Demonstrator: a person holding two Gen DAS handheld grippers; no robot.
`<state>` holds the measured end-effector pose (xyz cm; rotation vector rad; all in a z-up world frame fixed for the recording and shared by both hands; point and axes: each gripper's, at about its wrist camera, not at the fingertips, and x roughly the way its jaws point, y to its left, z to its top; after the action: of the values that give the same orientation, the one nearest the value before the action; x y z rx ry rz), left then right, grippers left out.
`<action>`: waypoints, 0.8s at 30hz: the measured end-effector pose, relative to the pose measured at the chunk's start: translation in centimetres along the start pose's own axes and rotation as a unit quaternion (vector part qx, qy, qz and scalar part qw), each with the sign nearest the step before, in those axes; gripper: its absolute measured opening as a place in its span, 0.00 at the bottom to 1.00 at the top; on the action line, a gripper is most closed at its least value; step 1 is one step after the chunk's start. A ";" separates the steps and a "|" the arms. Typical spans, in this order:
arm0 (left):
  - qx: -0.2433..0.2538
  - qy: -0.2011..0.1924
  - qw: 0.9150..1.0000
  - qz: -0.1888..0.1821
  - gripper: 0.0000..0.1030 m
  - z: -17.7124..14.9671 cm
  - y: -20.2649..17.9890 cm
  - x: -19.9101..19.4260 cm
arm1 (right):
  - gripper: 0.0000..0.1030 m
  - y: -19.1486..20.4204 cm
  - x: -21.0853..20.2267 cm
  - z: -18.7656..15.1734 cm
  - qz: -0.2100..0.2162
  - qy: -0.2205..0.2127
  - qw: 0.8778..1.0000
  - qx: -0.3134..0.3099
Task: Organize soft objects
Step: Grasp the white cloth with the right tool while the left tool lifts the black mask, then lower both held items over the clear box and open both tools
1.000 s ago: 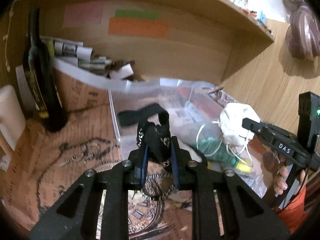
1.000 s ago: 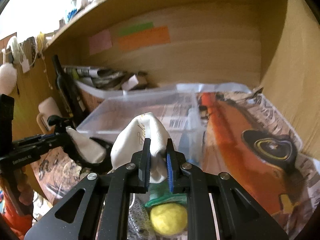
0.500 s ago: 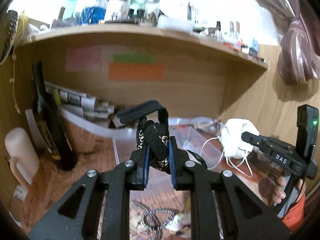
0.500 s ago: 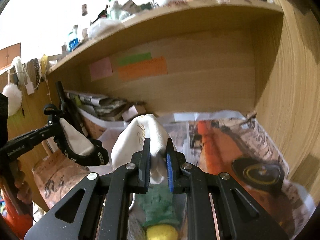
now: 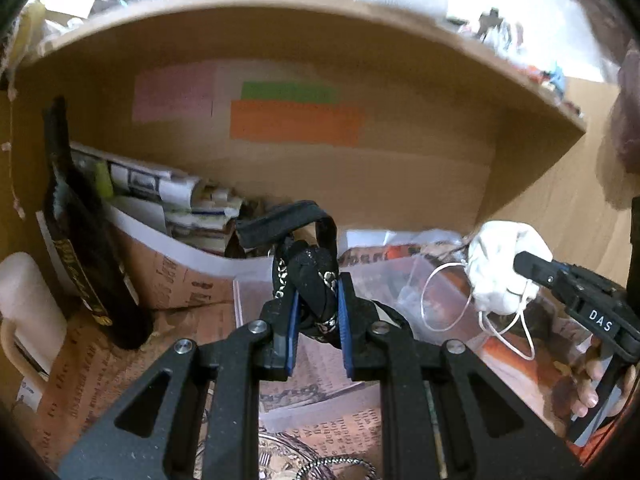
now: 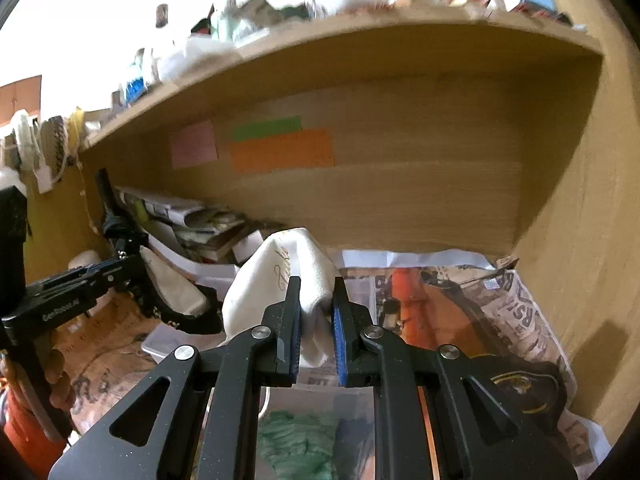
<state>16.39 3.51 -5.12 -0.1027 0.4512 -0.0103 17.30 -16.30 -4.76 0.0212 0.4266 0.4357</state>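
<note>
My left gripper (image 5: 317, 300) is shut on a black strap with a metal chain (image 5: 310, 276) and holds it in the air above a clear plastic box (image 5: 384, 284). My right gripper (image 6: 316, 304) is shut on a white cloth pouch (image 6: 276, 276) with white cords. It holds the pouch above the same clear box (image 6: 320, 404), where a green knitted piece (image 6: 298, 440) lies. The pouch (image 5: 500, 268) and right gripper (image 5: 536, 270) show at the right of the left wrist view. The left gripper (image 6: 112, 272) shows at the left of the right wrist view, its strap hanging down with a cream cloth part.
A dark bottle (image 5: 80, 232) stands at the left. Rolled newspapers (image 5: 168, 188) lie in a box at the back left. A cream mug (image 5: 24, 312) is at the far left. Newspaper (image 6: 500, 312) covers the shelf floor. A wooden shelf (image 6: 360, 40) hangs overhead.
Both grippers have risen with their loads, from low over the clear box to higher in the shelf opening. The view then dipped slightly.
</note>
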 end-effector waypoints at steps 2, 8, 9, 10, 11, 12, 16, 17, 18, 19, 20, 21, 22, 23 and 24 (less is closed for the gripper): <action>0.005 0.014 1.000 0.005 0.16 -0.3 -0.1 1.3 | 0.12 -0.1 1.1 -0.1 0.000 0.015 1.000 -0.003; 0.013 0.056 0.998 0.009 0.17 -1.2 -0.4 4.2 | 0.12 -0.3 4.7 -0.5 -0.008 0.064 0.998 -0.019; 0.013 0.062 0.998 0.006 0.17 -1.3 -0.4 4.6 | 0.12 -0.4 5.3 -0.6 -0.008 0.074 0.997 -0.019; 0.011 0.073 0.997 0.002 0.17 -1.6 -0.3 5.2 | 0.12 -0.5 5.8 -0.6 -0.008 0.082 0.996 -0.021; 0.010 0.081 0.997 -0.001 0.17 -1.8 -0.4 5.6 | 0.12 -0.5 6.4 -0.7 -0.010 0.090 0.996 -0.022; 0.009 0.091 0.996 -0.004 0.17 -2.1 -0.3 6.1 | 0.12 -0.5 7.0 -0.8 -0.013 0.100 0.995 -0.025; 0.009 0.118 0.993 -0.007 0.17 -3.0 -0.3 7.4 | 0.12 -0.4 8.9 -1.4 -0.015 0.132 0.990 -0.037; 0.009 0.127 0.992 -0.009 0.17 -3.2 -0.2 7.7 | 0.12 -0.3 9.3 -1.6 -0.015 0.141 0.989 -0.040; 0.010 0.135 0.991 -0.009 0.17 -3.4 -0.1 8.0 | 0.12 -0.2 9.6 -1.9 -0.015 0.148 0.988 -0.044; 0.011 0.142 0.990 -0.009 0.17 -3.6 -0.1 8.2 | 0.12 -0.2 9.9 -2.0 -0.015 0.155 0.987 -0.047; 0.014 0.148 0.989 -0.008 0.17 -3.8 -0.2 8.4 | 0.12 -0.2 10.3 -2.2 -0.015 0.162 0.985 -0.050; 0.018 0.153 0.988 -0.008 0.18 -4.0 -0.2 8.5 | 0.12 -0.1 10.6 -2.4 -0.015 0.168 0.984 -0.054; 0.024 0.157 0.987 -0.007 0.19 -4.1 -0.4 8.4 | 0.12 0.0 10.8 -2.6 -0.016 0.174 0.983 -0.057; 0.029 0.158 0.987 -0.005 0.21 -4.2 -0.5 8.3 | 0.12 0.0 11.0 -2.8 -0.015 0.180 0.982 -0.060; 0.033 0.161 0.986 -0.004 0.25 -4.4 -0.6 8.3 | 0.12 0.1 11.2 -2.9 -0.016 0.185 0.981 -0.063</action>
<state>21.92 2.20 -12.62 -0.0367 0.7726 -0.0496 25.26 -11.81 -11.85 -0.1914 0.7629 0.4353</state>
